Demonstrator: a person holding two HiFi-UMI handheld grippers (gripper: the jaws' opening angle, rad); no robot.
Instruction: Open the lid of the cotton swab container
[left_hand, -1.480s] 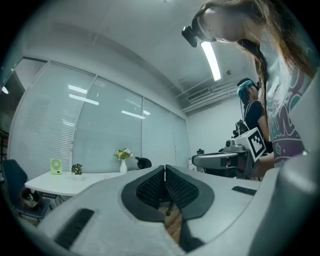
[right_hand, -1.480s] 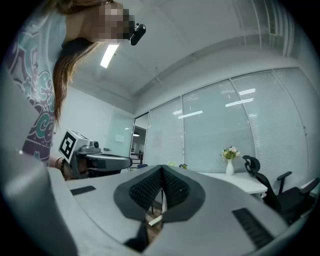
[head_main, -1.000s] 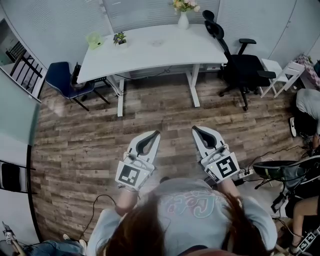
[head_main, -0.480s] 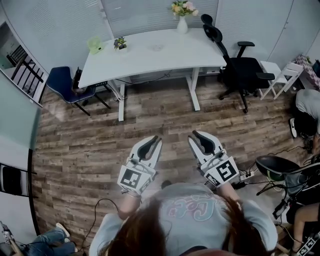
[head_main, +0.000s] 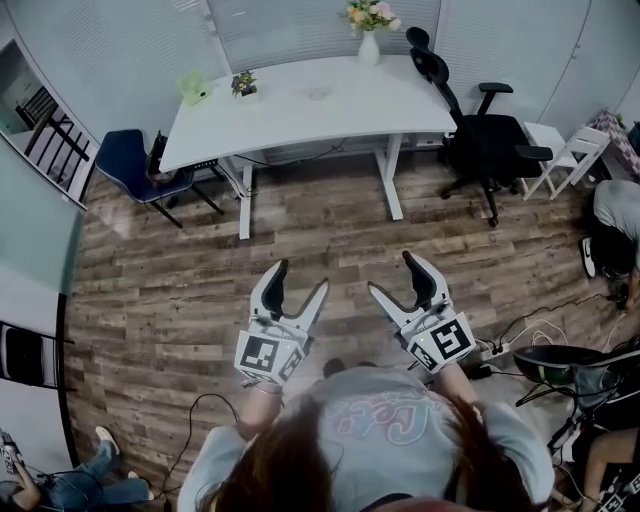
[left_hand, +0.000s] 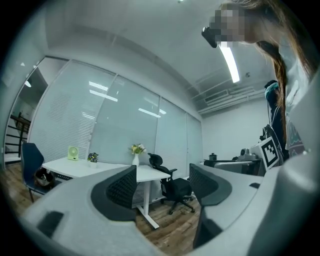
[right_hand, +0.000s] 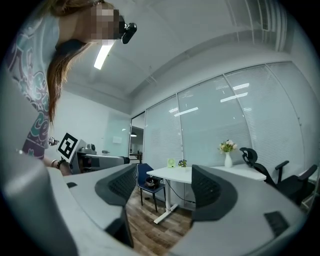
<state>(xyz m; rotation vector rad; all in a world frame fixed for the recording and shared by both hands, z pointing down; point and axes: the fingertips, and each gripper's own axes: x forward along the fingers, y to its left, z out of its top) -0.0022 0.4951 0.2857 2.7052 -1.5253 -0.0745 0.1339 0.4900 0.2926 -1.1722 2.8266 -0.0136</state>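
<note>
I stand on the wooden floor, well back from the white table (head_main: 300, 110). A small pale round thing (head_main: 318, 92) lies on the table; I cannot tell whether it is the cotton swab container. My left gripper (head_main: 300, 277) and right gripper (head_main: 394, 272) are held level, side by side, pointing toward the table. The jaws of both have just been opening and stand wide, with nothing between them. The left gripper view shows the left gripper (left_hand: 162, 182) with only floor and table (left_hand: 75, 167) beyond its jaws. The right gripper (right_hand: 162, 185) likewise frames the table (right_hand: 185, 174).
On the table stand a green fan (head_main: 193, 85), a small plant (head_main: 243, 83) and a vase of flowers (head_main: 370, 45). A black office chair (head_main: 485, 140) is right of the table, a blue chair (head_main: 130, 160) left. A power strip (head_main: 495, 350) and cables lie on the floor at my right.
Both grippers were shut in the earlier frames and now stand wide open. The hands have stayed in about the same place above the floor.
</note>
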